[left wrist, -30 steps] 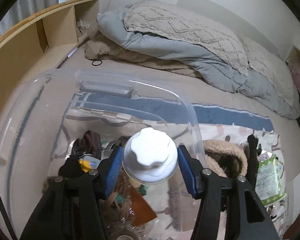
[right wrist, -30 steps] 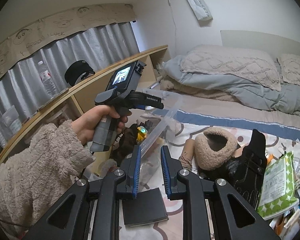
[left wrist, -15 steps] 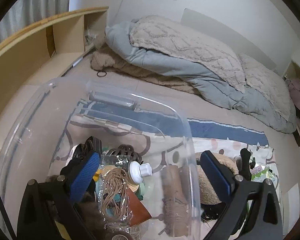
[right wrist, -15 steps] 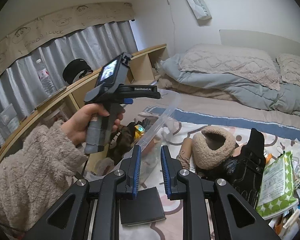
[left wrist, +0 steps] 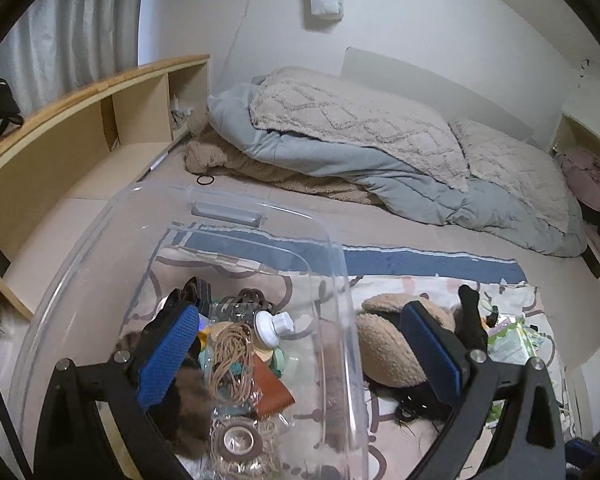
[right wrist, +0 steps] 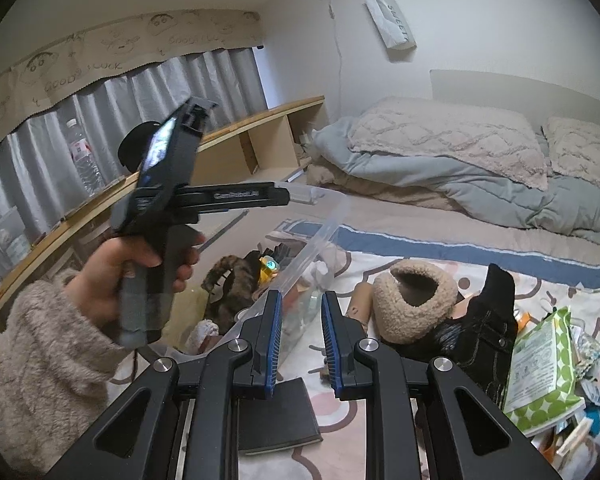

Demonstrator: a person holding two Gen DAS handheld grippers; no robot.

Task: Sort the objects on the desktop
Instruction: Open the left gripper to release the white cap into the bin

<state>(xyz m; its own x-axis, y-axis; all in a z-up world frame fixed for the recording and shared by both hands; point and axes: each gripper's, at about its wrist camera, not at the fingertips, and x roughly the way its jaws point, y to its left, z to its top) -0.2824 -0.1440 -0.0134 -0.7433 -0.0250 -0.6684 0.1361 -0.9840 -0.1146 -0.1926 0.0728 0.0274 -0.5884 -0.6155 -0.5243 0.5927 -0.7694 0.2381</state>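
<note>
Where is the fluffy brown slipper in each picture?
Left wrist: the slipper lies low and right of middle, partly behind the gripper's right finger, beside the clear bin.
Right wrist: the slipper sits just right of middle, above the fingers.
Shared landmark: the blue stripe on the bedding behind it.

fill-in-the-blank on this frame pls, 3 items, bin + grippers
1. The white-capped bottle lies inside the clear ____.
2. The left gripper has jaws that are ____, with nothing between its pads.
3. The fuzzy tan slipper lies on the bed, ____ the bin.

Missing words: bin; open; outside
</note>
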